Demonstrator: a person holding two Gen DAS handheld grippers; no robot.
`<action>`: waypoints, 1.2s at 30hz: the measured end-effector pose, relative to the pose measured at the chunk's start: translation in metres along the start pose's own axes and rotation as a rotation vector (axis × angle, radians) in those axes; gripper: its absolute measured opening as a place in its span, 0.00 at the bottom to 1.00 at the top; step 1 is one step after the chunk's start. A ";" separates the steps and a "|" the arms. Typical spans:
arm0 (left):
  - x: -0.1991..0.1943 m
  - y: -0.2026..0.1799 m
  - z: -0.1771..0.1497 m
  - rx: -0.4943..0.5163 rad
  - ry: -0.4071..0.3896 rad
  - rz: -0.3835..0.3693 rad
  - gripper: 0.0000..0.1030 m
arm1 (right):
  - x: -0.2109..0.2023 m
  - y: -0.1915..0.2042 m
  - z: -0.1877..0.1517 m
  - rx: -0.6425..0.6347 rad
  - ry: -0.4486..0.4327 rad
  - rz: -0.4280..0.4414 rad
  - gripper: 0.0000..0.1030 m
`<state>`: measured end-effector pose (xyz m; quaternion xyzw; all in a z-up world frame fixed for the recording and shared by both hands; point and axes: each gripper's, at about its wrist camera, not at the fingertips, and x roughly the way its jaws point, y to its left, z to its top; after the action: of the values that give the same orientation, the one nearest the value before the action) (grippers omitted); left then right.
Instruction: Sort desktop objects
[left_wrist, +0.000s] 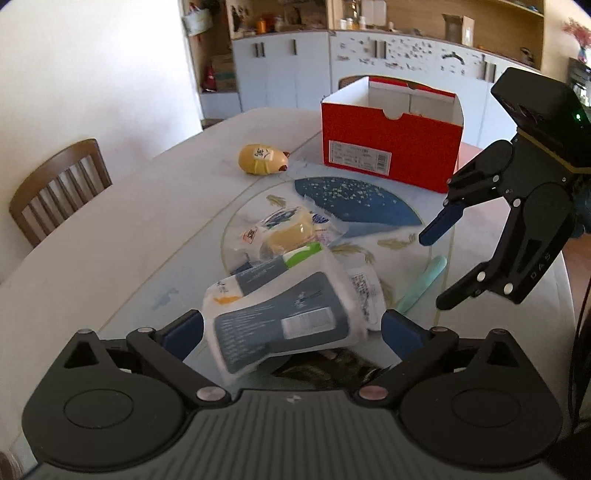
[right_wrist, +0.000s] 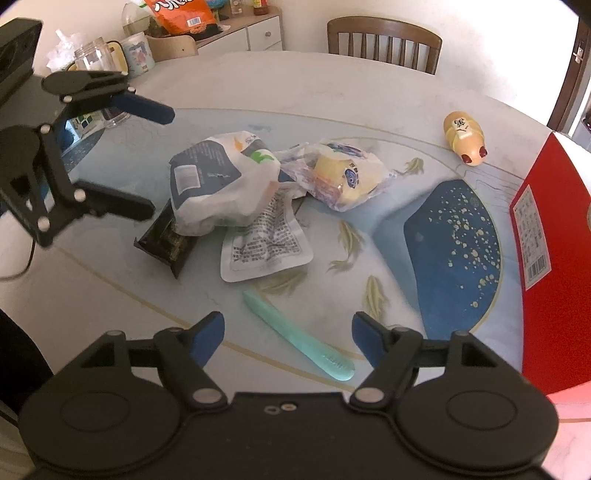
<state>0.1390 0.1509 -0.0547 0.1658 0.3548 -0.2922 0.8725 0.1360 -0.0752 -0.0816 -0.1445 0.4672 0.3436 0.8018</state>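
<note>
Sorting has hardly begun: packets lie on the surface, box looks empty, both grippers wide.

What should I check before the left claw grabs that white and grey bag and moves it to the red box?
1. Left claw open: ok, jaws spread wide.
2. White and grey bag between its fingers: ok.
3. Bag free of neighbours: not ok, it leans on the dark packet and printed pouch.
4. Red box open on top: ok.
5. Right claw out of the path: cannot tell; it is open, above the mint green utensil.
</note>
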 end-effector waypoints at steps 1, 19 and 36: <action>0.001 0.003 0.000 0.004 0.003 -0.007 1.00 | 0.001 0.000 0.000 0.002 0.002 -0.003 0.73; 0.047 -0.040 -0.006 0.155 0.013 0.063 1.00 | 0.017 0.005 -0.002 0.003 0.036 -0.017 0.65; 0.045 -0.049 0.006 0.157 0.004 0.110 0.31 | 0.014 0.013 -0.003 -0.056 0.028 -0.067 0.10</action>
<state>0.1379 0.0921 -0.0868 0.2537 0.3228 -0.2703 0.8709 0.1302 -0.0614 -0.0939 -0.1874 0.4634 0.3275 0.8018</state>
